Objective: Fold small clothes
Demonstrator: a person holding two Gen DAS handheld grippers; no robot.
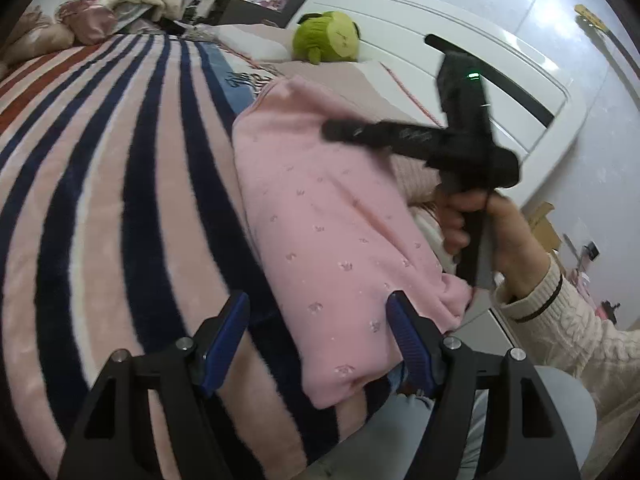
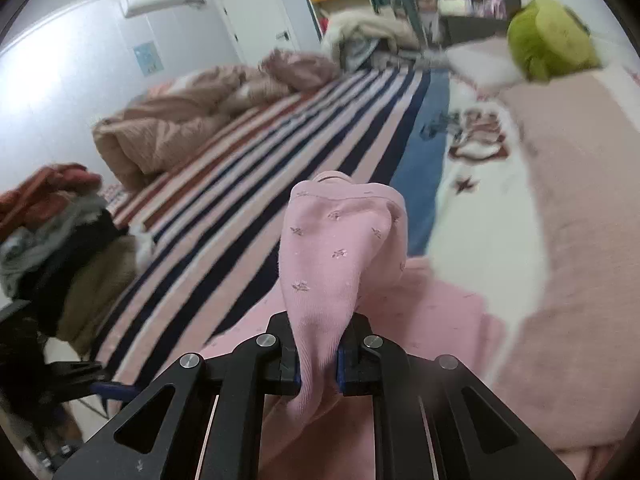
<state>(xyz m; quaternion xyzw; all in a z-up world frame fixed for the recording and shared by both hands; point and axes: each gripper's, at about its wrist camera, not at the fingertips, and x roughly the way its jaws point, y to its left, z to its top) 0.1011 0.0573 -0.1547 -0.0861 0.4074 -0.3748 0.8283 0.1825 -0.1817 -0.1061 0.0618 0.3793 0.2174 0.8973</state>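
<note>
Blue-padded and black-framed, the left gripper [image 1: 318, 344] hangs with its jaws spread wide and nothing pressed between them; its right pad sits just at the near corner of the soft pink cotton garment with tiny printed sprigs [image 1: 336, 220], while the left pad is over the fleecy blanket striped in pink, white and navy [image 1: 120, 184]. The garment lies flat on that blanket, stretching away beyond the jaws. Further along it, the right gripper [image 2: 318, 364] has its jaws clamped tight on a bunched fold of the same pink cloth, which rises in a soft peak just ahead of the pads. A hand [image 1: 476, 220] in a cream knitted sleeve [image 1: 560, 320] grips that tool's handle. Beyond both jaws, a round green plush toy [image 1: 326, 42] rests on a pale pillow against the white headboard [image 1: 440, 32]. Off to the left of the right jaws, a heap of brown and grey clothes [image 2: 60, 240] sits at the bed's edge, with a crumpled tan quilt [image 2: 168, 132] further back.
</note>
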